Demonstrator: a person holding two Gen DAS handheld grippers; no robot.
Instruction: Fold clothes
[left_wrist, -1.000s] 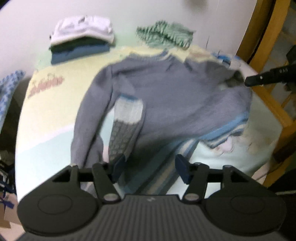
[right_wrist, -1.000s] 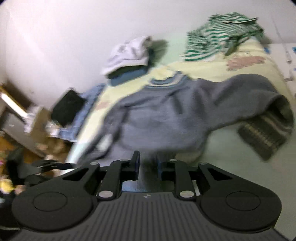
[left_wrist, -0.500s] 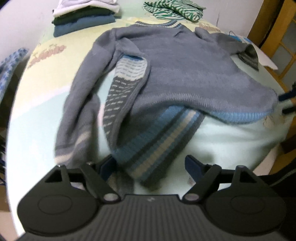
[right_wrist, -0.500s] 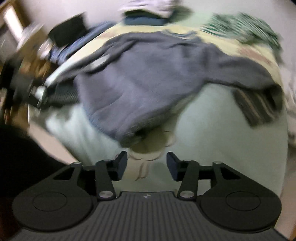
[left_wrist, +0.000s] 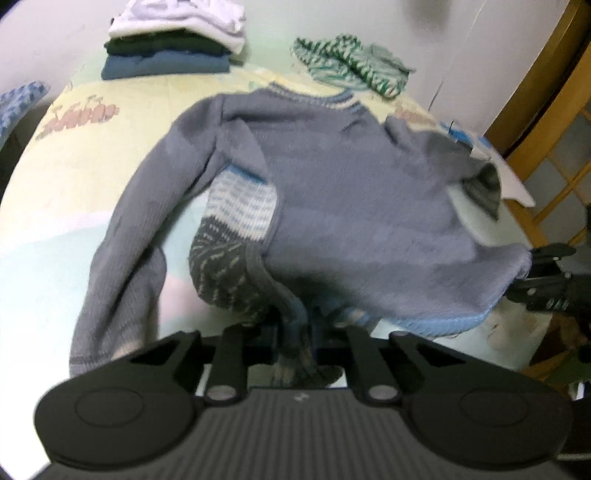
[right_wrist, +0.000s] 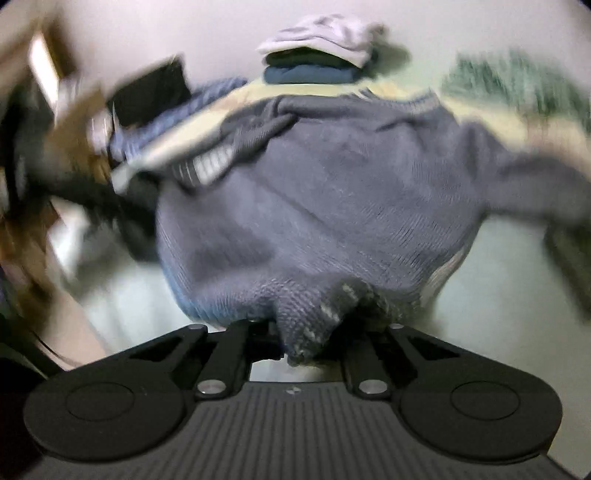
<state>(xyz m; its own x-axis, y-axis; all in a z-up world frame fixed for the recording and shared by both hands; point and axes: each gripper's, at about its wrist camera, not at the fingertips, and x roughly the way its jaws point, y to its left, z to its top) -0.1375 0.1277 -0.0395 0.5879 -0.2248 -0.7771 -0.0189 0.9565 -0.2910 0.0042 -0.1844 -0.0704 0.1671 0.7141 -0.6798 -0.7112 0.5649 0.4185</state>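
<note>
One grey knit sweater (left_wrist: 343, 206) lies spread on the bed (left_wrist: 44, 206), collar away from both tongs, and two tongs hold its near hem. The left gripper (left_wrist: 295, 339) is clamped on the striped hem band, which bunches between its fingers and hangs down past them; half a second ago those fingers stood wide apart with the hem lying loose in front of them. The right gripper (right_wrist: 306, 339) is likewise closed on a wad of the hem's knit, where half a second back it was open over bare bedding, short of the sweater. In the left wrist view the right gripper shows to the right, at the sweater's far hem corner. One sleeve runs down the left side of the left gripper, its cuff near the bed's edge — the other sleeve is folded toward the right, its dark cuff showing. Beyond the collar sits one stack of folded clothes (left_wrist: 173, 44), three layers visible, and to its right one crumpled green-striped garment (left_wrist: 351, 62). The right wrist view is blurred with motion.
</note>
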